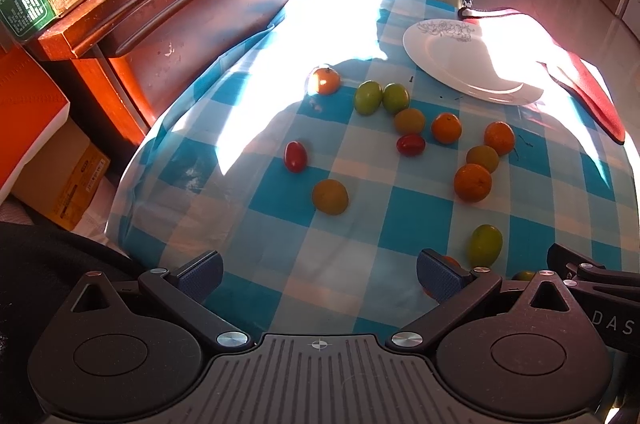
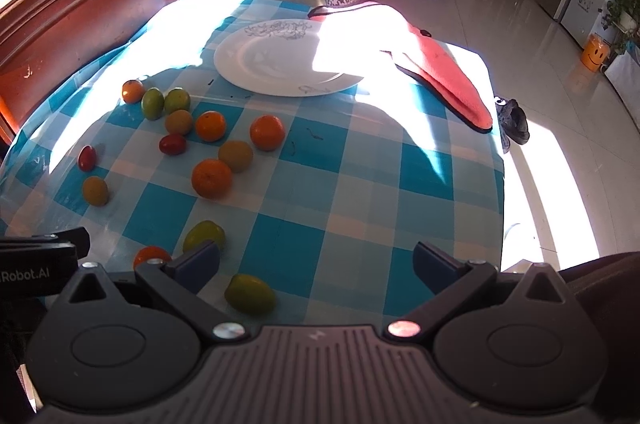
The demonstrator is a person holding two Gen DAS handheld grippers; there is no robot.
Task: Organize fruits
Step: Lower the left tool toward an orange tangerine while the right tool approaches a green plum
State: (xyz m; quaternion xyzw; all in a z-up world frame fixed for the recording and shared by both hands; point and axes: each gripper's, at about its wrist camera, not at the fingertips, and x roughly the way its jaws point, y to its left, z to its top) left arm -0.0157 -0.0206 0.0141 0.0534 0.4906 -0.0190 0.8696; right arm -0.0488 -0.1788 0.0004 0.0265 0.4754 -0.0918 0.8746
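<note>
Sunlit checked tabletop (image 2: pixel 344 200) carries scattered fruits (image 2: pixel 211 178) beside an empty plate (image 2: pixel 280 62), their likely destination; left tool (image 1: pixel 319 276) and right tool (image 2: pixel 316 264) hover released, holding nothing.

1. A table under a blue-and-white checked cloth (image 2: pixel 360 192) carries everything.
2. A white plate (image 2: pixel 280 60), bare, sits at the far side.
3. A red cloth (image 2: pixel 448 76) lies just right of the plate, its edge touching the rim.
4. Orange fruits (image 2: pixel 211 178), green fruits (image 2: pixel 153 103) and red cherry tomatoes (image 2: pixel 172 144) lie scattered near and left of the plate.
</note>
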